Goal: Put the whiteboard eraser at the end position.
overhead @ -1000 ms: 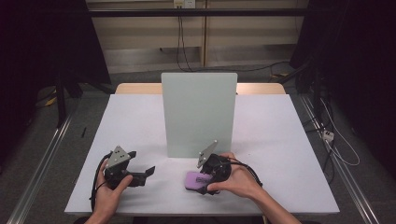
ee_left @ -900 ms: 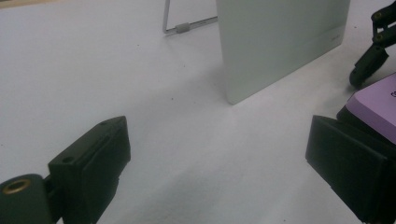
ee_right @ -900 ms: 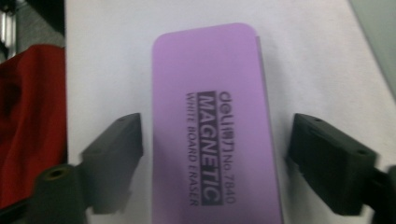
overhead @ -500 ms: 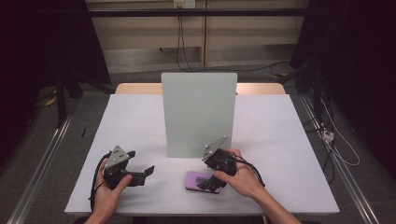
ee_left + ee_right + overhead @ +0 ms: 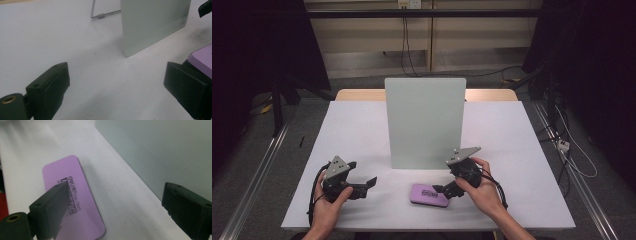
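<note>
A flat purple case with black print lies on the white table, in front of an upright pale panel. My right gripper hovers at the case's right end. In the right gripper view it stands open, its jaws having just been opening. The case lies flat beneath the left jaw, with bare table between the jaws. My left gripper rests open at the front left, pointing at the case. Its own view shows that gripper with nothing between the jaws and the case at the right edge.
The panel leans on a thin wire stand behind it. In the right gripper view the panel rises close on the right. Floor rails and cables run along both sides of the table.
My right gripper has opened and drawn back to the right off the purple case, which now lies free on the table. The left gripper has stayed put.
</note>
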Action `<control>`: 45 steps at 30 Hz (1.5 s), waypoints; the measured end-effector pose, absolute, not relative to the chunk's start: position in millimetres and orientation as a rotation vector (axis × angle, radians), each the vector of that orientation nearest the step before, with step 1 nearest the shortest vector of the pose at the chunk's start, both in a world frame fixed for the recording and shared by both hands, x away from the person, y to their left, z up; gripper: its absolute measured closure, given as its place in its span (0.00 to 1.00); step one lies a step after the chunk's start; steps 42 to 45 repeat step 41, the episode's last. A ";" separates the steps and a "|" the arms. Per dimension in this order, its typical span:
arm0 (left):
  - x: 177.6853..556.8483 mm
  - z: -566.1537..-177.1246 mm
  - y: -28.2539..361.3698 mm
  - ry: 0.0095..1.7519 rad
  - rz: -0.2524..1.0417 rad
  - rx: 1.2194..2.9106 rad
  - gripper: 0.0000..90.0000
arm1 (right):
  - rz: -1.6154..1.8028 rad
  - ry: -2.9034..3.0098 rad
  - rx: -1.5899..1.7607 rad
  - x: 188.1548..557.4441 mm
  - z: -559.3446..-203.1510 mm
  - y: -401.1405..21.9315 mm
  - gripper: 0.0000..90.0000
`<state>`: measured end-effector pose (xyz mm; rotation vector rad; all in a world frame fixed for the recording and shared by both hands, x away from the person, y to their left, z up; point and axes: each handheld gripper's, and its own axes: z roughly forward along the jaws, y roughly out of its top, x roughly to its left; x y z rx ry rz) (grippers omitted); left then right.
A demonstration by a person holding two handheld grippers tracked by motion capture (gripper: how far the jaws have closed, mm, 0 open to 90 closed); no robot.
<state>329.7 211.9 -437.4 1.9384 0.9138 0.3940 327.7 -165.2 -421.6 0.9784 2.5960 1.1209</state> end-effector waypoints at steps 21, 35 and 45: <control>328.4 -436.3 213.6 0.926 0.422 1.925 0.07 | 1.126 2.281 1.251 300.9 -429.5 -234.6 0.10; 326.2 -434.5 216.6 0.945 0.436 1.896 0.07 | 1.170 2.107 1.331 280.6 -439.9 -266.5 0.10; 327.5 -434.0 219.1 0.949 0.437 1.893 0.07 | 1.173 2.079 1.356 281.1 -442.8 -272.4 0.10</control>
